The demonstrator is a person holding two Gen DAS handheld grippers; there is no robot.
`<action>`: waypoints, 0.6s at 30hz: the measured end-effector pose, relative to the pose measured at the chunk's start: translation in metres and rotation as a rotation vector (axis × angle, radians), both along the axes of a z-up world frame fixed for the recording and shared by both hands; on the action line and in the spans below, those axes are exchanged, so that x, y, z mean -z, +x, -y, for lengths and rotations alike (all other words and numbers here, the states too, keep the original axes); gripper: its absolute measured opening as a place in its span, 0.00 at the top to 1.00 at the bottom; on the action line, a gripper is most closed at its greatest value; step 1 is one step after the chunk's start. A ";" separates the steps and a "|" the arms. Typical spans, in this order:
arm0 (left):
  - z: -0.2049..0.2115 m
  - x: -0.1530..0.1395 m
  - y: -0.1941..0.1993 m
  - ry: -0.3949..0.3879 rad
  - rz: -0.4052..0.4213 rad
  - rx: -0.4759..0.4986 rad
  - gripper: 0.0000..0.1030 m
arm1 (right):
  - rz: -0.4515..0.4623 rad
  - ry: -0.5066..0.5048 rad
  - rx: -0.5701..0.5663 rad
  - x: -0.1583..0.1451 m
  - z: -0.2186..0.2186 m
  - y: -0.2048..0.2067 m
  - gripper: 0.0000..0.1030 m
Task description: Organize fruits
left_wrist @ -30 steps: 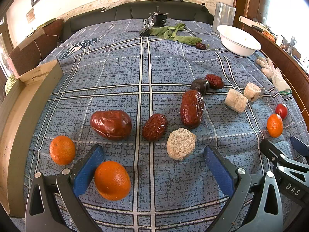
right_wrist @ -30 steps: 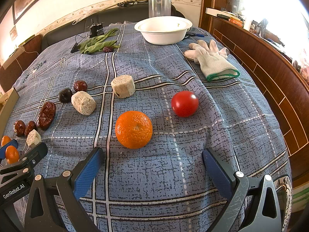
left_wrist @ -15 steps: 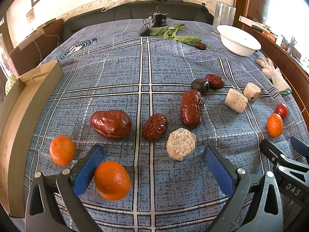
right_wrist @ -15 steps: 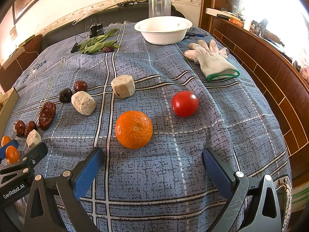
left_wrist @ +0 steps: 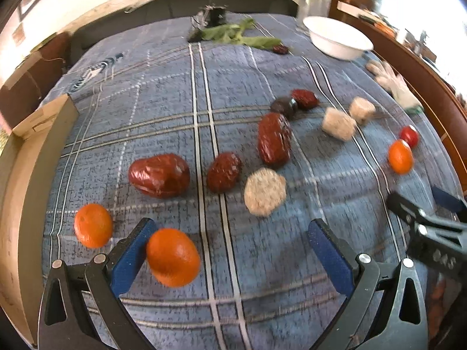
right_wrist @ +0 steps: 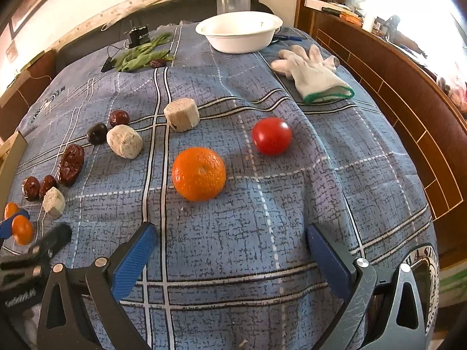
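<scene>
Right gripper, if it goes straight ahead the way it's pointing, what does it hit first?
Most likely the orange, lying ahead of the open right gripper, slightly left of centre. The tomato lies farther back.

A round orange mandarin (right_wrist: 199,174) lies on the blue plaid bedspread (right_wrist: 292,204). Just right of and beyond the mandarin sits a glossy red tomato (right_wrist: 271,136); wrinkled dark-red dates (right_wrist: 71,164) lie well left of it.

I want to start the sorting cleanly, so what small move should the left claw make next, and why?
Probably shift the left claw a little to its left so the nearest orange sits midway between the fingers, then close. It is open and holding nothing, and that orange lies right against the left finger's blue pad, well off centre. The right claw is also open, with another orange ahead.
</scene>
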State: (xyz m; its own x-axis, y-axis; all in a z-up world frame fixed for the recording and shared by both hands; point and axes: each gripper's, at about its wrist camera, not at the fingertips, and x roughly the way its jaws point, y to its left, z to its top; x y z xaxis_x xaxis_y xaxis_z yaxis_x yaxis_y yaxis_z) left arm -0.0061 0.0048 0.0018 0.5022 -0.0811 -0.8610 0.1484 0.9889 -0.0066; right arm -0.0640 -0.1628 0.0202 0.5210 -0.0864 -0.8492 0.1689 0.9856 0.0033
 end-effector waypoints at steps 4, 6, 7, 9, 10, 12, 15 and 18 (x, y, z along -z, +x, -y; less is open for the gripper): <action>-0.015 -0.013 -0.016 -0.087 0.009 -0.001 0.18 | 0.006 -0.006 0.005 0.000 0.000 -0.001 0.00; -0.029 -0.032 -0.027 -0.120 0.065 -0.018 0.18 | 0.000 0.000 0.012 -0.002 0.001 -0.004 0.01; -0.035 -0.040 -0.032 -0.127 0.094 -0.027 0.18 | 0.009 0.015 0.018 -0.004 0.002 -0.008 0.01; -0.054 -0.068 -0.048 -0.130 0.198 -0.060 0.18 | 0.049 0.058 0.032 -0.012 0.006 -0.019 0.01; -0.064 -0.083 -0.057 -0.123 0.254 -0.081 0.18 | 0.069 0.067 0.038 -0.017 0.006 -0.024 0.01; -0.081 -0.111 -0.076 -0.107 0.362 -0.121 0.18 | 0.112 0.066 0.047 -0.029 0.006 -0.034 0.01; -0.105 -0.150 -0.101 -0.084 0.505 -0.178 0.18 | 0.209 0.043 0.051 -0.057 0.003 -0.053 0.01; -0.124 -0.183 -0.125 -0.064 0.618 -0.212 0.17 | 0.327 0.009 0.037 -0.094 -0.007 -0.076 0.01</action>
State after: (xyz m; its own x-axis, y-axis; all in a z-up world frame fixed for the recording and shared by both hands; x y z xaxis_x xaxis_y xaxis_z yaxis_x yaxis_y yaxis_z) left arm -0.1310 0.1287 0.1846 0.9136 0.0324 -0.4054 -0.0541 0.9976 -0.0423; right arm -0.1395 -0.1562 0.1140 0.7629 -0.1038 -0.6382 0.1933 0.9785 0.0720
